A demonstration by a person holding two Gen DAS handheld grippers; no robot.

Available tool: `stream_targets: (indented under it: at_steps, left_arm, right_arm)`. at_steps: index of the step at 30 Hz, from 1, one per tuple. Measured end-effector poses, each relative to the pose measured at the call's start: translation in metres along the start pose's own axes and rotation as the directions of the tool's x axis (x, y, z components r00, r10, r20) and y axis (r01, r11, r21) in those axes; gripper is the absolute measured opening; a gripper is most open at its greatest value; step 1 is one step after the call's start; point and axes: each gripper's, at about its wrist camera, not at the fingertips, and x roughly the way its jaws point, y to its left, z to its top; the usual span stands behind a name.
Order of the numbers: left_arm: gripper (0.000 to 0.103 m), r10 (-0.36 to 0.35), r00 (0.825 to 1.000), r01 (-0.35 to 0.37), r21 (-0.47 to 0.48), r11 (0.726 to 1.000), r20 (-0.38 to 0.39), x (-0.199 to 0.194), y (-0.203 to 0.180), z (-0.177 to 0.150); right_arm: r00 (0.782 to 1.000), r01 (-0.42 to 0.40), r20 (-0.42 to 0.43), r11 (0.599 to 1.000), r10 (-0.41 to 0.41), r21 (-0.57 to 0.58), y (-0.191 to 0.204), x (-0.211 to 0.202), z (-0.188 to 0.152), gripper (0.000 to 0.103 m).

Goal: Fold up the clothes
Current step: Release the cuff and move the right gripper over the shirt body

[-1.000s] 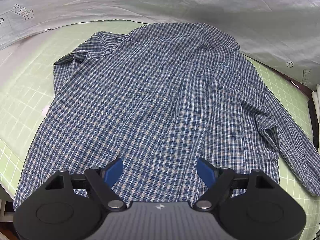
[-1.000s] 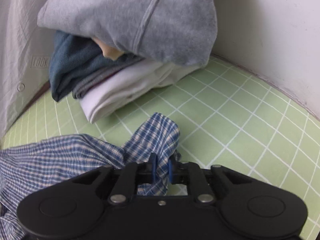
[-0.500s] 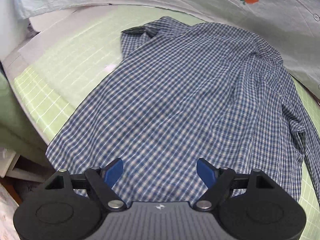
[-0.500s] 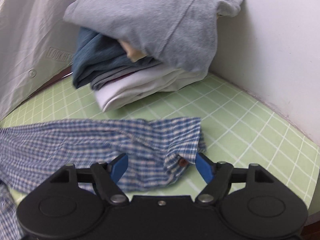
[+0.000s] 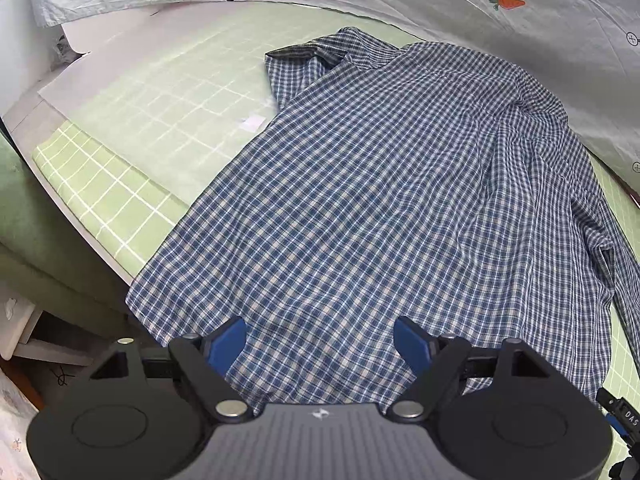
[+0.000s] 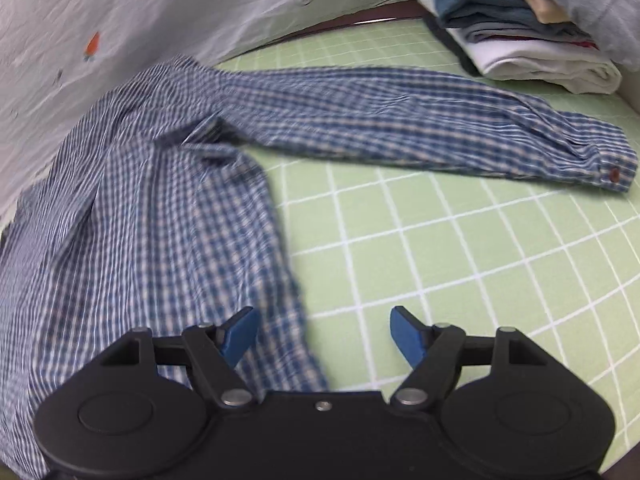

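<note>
Left wrist view
- Left gripper [image 5: 320, 342]: black body with blue finger pads, jaws spread wide, nothing between them; it hovers over the near hem of the garment.
- Garment: a blue-and-white checked long-sleeved cotton shirt [image 5: 384, 200], spread flat, collar at the far end, one sleeve trailing down the right edge.
- Surface: pale green table cover with a white grid [image 5: 132, 196]; the shirt's near-left corner reaches the table's edge.
- Small item: a little white scrap [image 5: 252, 122] lies on the cover just beside the shirt's left side.
- Backdrop: light grey cloth printed with an orange carrot [image 5: 506, 1], hanging behind the table.

Right wrist view
- Right gripper [image 6: 323, 334]: same black build, blue pads held well apart, gripping nothing; the left pad sits over the shirt's edge, the right pad over bare green grid.
- Shirt [image 6: 132, 216]: body fills the left half, slightly blurred; its sleeve [image 6: 420, 120] stretches rightward, flat on the cover, ending in a cuff with a brown button [image 6: 614, 175].
- Far right corner: a stack of folded clothes [image 6: 532, 36], white, blue and grey layers, near the cuff but apart from it.
</note>
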Motion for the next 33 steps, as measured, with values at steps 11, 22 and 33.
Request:
stream_targets:
  at_steps: [11, 22, 33]
  left_arm:
    - [0.081, -0.101, 0.995, 0.101, 0.028, 0.995, 0.011, 0.037, 0.072, 0.079]
    - [0.081, -0.125, 0.992, 0.123, 0.073, 0.990, 0.023, 0.077, 0.125, 0.183]
    - [0.081, -0.263, 0.965, 0.259, 0.185, 0.948, 0.000, 0.109, 0.107, 0.218]
  right_arm:
    - [0.928, 0.368, -0.004, 0.917, -0.371, 0.153, 0.034, -0.020, -0.026, 0.013]
    - [0.903, 0.413, 0.052, 0.897, -0.426, 0.160, 0.166, -0.017, -0.033, 0.099]
    - [0.940, 0.334, 0.025, 0.936, -0.339, 0.108, 0.248, 0.024, -0.020, 0.101]
